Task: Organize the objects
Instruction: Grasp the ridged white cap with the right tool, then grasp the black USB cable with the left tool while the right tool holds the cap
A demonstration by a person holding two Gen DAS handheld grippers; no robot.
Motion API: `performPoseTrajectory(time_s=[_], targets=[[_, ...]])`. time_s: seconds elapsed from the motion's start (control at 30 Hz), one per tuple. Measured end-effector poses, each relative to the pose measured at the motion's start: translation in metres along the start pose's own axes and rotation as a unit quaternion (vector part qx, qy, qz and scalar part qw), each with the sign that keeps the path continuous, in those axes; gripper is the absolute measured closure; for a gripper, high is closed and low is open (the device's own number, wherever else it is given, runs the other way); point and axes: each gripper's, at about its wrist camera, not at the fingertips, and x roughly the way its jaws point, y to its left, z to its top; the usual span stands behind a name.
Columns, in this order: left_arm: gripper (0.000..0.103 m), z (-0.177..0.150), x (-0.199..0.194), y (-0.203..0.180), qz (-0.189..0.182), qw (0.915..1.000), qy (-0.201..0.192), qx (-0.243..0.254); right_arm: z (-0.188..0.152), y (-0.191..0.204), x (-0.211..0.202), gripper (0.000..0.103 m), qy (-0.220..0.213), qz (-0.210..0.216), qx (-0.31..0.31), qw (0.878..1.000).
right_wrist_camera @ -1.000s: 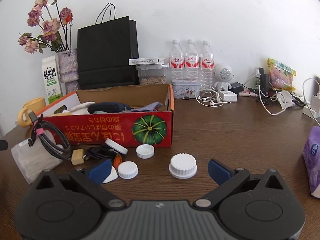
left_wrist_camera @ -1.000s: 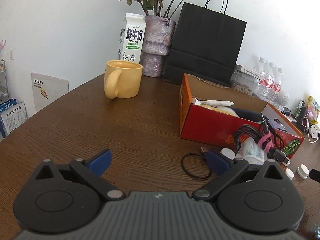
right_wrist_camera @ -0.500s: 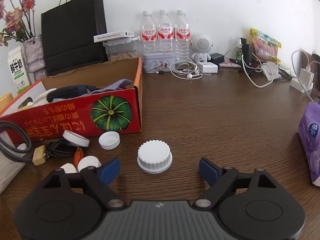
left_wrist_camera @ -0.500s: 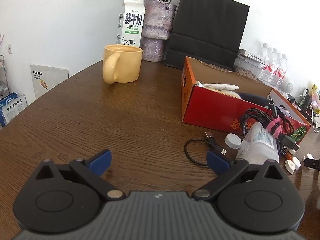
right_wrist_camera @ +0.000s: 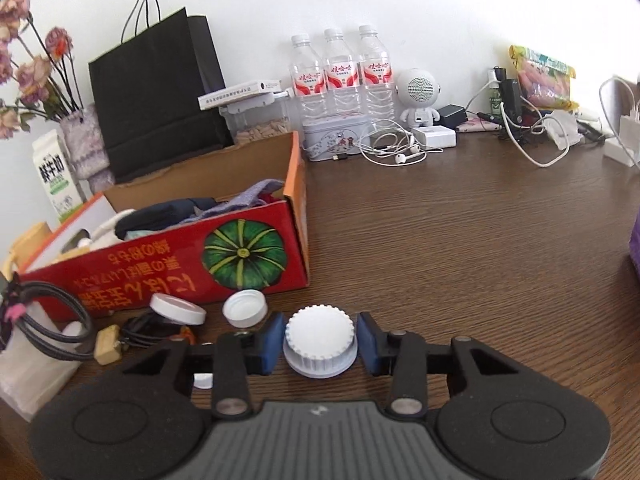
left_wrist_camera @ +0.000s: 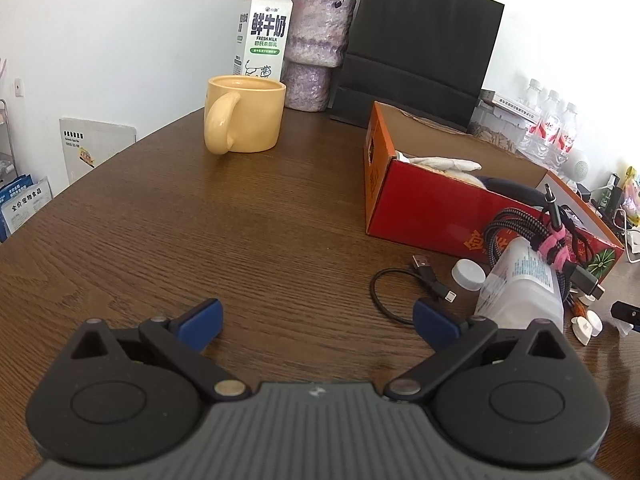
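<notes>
My right gripper (right_wrist_camera: 319,342) has the big ribbed white cap (right_wrist_camera: 319,342) between its 2 blue pads (right_wrist_camera: 270,342), jaws closing; pads sit right at the cap's sides, I can't tell if they press yet. The cap rests upright on the wooden table (right_wrist_camera: 460,248), just in front of the red cardboard box (right_wrist_camera: 180,268) with the green pumpkin print.

Just left of it, 2 smaller white lids: an open one (right_wrist_camera: 245,309) near the box's front corner, a flat one (right_wrist_camera: 178,309) tilted against the box front. Further left, a small wooden block (right_wrist_camera: 107,344), a tangle of dark cables (right_wrist_camera: 56,324) and a clear plastic bottle (right_wrist_camera: 28,368) lying on its side. The box holds cloth items, dark and pale.

Behind the box: black paper bag (right_wrist_camera: 156,92), 3 water bottles (right_wrist_camera: 340,72), a tin (right_wrist_camera: 336,138), white earphones (right_wrist_camera: 396,148), a small white robot-shaped speaker (right_wrist_camera: 420,96), chargers and cords along the wall.

My left gripper (left_wrist_camera: 318,320) hovers over bare table, jaws wide apart, nothing between them. Just beyond its right finger lies a thin black USB cable loop (left_wrist_camera: 390,292). Farther back, a yellow mug (left_wrist_camera: 244,120), milk carton (left_wrist_camera: 264,36) and purple vase (left_wrist_camera: 316,48) stand near the wall, the mug well apart from the box.
</notes>
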Motion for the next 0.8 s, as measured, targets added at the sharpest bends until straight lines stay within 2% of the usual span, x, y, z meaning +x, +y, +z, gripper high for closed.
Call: performPoseTrajectory(time_s=[0.13, 0.33, 0.43, 0.7, 0.8], targets=[[0.0, 0.0, 0.0, 0.0, 0.0, 1.0, 0.0, 0.0, -0.011, 0.019, -0.032, 0.065, -0.068, 0.02, -0.039, 0.997], [0.0, 0.0, 0.001, -0.001, 0.0, 1.0, 0.0, 0.001, -0.026, 0.043, -0.061, 0.065, -0.114, 0.044, -0.083, 0.989], [0.0, -0.001, 0.001, -0.002, 0.002, 1.0, 0.001, 0.002, -0.027, 0.052, -0.066, 0.065, -0.12, 0.044, -0.098, 0.987], [0.0, -0.001, 0.007, -0.008, 0.018, 0.9997, -0.001, 0.018, -0.027, 0.049, -0.065, 0.064, -0.116, 0.045, -0.088, 0.988], [0.0, 0.005, 0.017, -0.015, 0.014, 0.9993, 0.0, 0.033, -0.027, 0.048, -0.064, 0.064, -0.114, 0.046, -0.085, 0.989]])
